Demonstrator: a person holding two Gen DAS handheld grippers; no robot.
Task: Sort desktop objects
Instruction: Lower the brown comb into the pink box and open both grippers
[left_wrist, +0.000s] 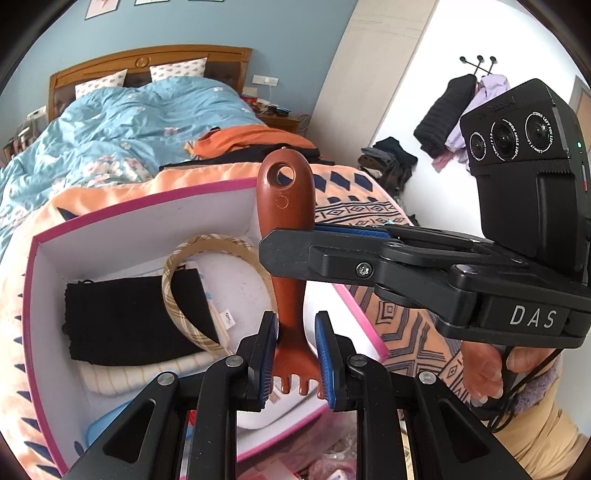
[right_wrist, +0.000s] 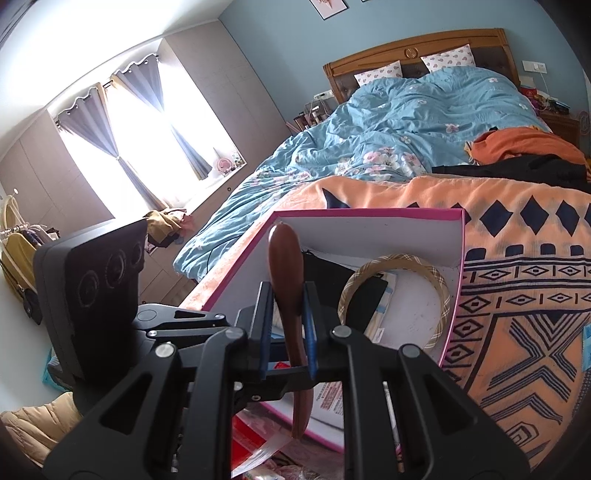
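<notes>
Blue-padded fingers of the left gripper stand part open around the toothed end of a brown wooden comb, the left pad touching it and the right pad just clear. Its long axis runs away from the camera, the holed handle end far, over the pink-rimmed box on the bed. Higher up, the right gripper crosses from the right, its fingers closed narrowly on the comb's handle.
</notes>
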